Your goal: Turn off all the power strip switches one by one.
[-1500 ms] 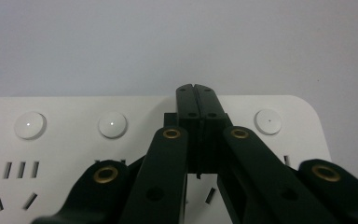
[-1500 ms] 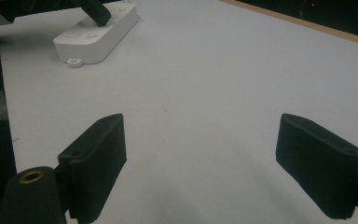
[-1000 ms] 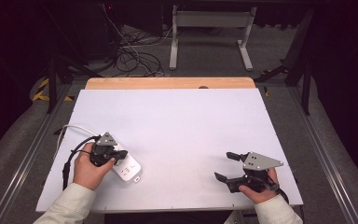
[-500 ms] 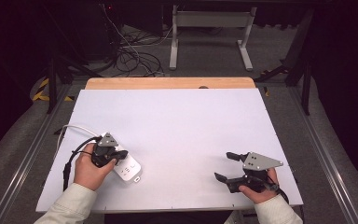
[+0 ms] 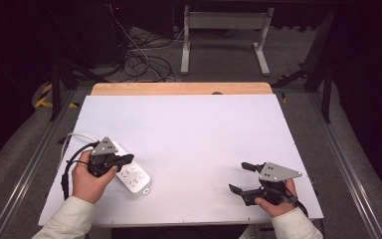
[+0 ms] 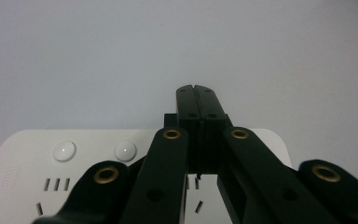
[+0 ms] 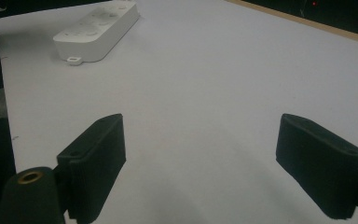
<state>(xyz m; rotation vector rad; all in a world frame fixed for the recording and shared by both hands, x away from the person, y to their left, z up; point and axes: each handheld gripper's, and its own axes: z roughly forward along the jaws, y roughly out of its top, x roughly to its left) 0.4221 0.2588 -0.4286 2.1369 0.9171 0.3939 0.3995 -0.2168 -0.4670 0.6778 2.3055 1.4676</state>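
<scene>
A white power strip (image 5: pixel 135 178) lies flat near the table's front left, its white cable (image 5: pixel 74 137) curling off to the left. My left gripper (image 5: pixel 127 159) hovers just over the strip's near end, held by a hand in a light sleeve. In the left gripper view its jaws (image 6: pixel 196 95) stand pressed together with nothing between them, reaching past the strip's edge (image 6: pixel 51 158) with its round buttons and socket slots. My right gripper (image 5: pixel 239 177) rests at the front right with its jaws wide apart (image 7: pixel 205 158) and nothing between them. The strip (image 7: pixel 98 25) lies far off in that view.
The white tabletop (image 5: pixel 189 129) has a wooden strip (image 5: pixel 179 88) along its far edge. Beyond it on the dark floor are a tangle of cables (image 5: pixel 144 64) and a metal stand (image 5: pixel 224 30). Metal rails run along both sides of the table.
</scene>
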